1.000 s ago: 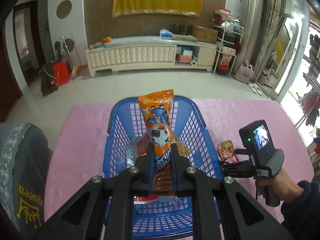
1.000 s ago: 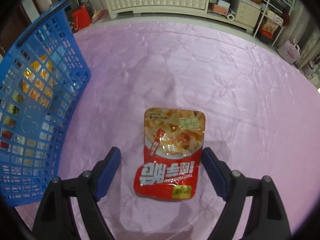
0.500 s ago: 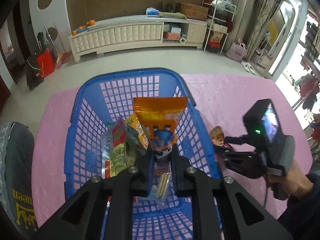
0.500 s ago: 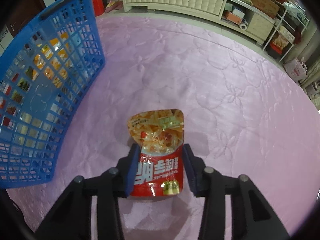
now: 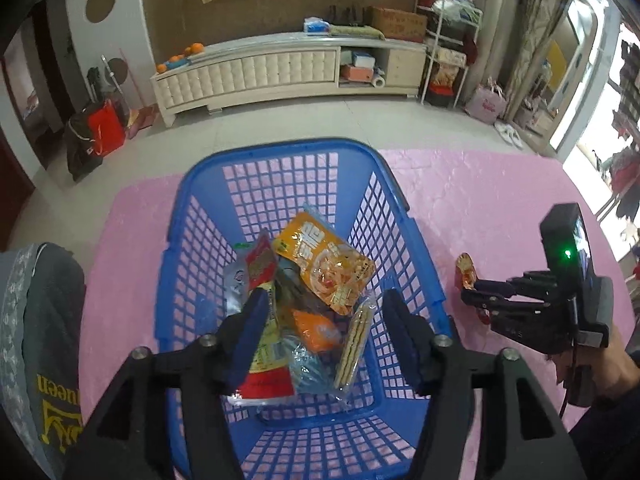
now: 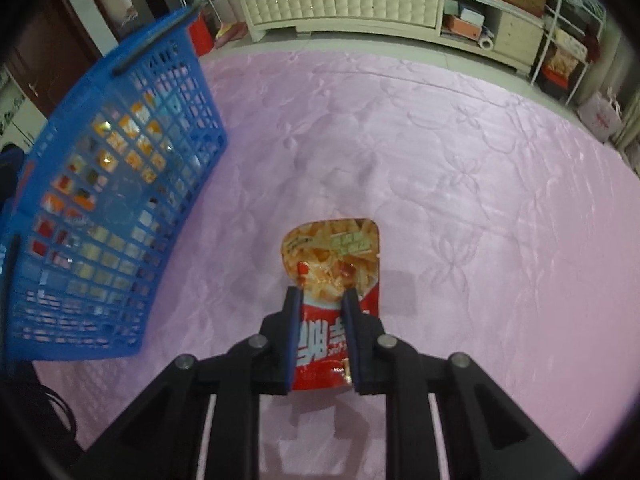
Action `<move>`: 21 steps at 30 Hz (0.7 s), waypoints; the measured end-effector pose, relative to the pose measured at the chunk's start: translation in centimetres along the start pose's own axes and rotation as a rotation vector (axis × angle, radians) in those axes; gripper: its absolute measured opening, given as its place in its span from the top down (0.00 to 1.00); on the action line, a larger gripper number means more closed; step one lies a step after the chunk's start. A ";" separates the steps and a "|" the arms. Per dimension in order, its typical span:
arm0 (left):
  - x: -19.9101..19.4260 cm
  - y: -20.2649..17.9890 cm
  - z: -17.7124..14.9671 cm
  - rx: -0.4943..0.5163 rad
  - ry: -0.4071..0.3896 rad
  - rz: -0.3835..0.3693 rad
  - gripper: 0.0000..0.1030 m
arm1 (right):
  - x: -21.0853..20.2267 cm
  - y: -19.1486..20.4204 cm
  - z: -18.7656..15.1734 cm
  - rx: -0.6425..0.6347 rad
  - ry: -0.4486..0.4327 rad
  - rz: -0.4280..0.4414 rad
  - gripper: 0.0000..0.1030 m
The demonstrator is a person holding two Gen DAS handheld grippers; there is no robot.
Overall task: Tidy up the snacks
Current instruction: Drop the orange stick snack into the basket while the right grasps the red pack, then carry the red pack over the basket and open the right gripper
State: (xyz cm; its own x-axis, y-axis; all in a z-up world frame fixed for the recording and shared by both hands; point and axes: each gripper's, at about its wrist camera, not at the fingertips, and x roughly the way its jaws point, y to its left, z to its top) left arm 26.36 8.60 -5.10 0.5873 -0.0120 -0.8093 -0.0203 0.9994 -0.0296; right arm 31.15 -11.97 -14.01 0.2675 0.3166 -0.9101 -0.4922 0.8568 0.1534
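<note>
A blue plastic basket [image 5: 304, 160] stands on the pink cloth and holds several snack packets. An orange packet [image 5: 316, 330] lies among them. My left gripper [image 5: 324, 320] is open and empty above the basket's near half. My right gripper [image 6: 322, 300] is shut on a red snack packet [image 6: 332, 256] and holds it just above the cloth, right of the basket [image 6: 120, 152]. In the left wrist view the right gripper [image 5: 470, 294] shows at the right with the red packet [image 5: 466, 268] in it.
The pink cloth [image 6: 440, 160] covers the table. A dark jacket [image 5: 36, 340] lies at the table's left edge. A white cabinet [image 5: 280, 68] and shelves stand across the room.
My left gripper opened and let the orange packet drop into the basket. My right gripper closed on the red packet and lifted it off the cloth.
</note>
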 end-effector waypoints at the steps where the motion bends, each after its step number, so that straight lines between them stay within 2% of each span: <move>1: -0.5 0.1 -0.1 -0.008 -0.006 -0.001 0.44 | -0.7 0.0 -0.1 0.002 -0.006 0.001 0.77; 10: -4.4 0.7 -1.2 -0.021 -0.066 0.022 0.41 | -7.6 1.2 0.4 -0.013 -0.110 0.029 0.77; 17: -6.8 1.6 -2.1 -0.018 -0.113 0.041 0.36 | -13.4 5.0 1.7 -0.067 -0.212 0.073 0.77; 21: -7.4 2.7 -2.1 -0.029 -0.126 0.051 0.33 | -14.7 7.2 2.9 -0.115 -0.238 0.106 0.77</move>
State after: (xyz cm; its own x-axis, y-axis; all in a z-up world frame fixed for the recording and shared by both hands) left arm 20.24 11.27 -0.45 0.6816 0.0450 -0.7304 -0.0753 0.9971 -0.0088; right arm 26.06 -9.24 1.60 0.3900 0.5001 -0.7732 -0.6148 0.7665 0.1856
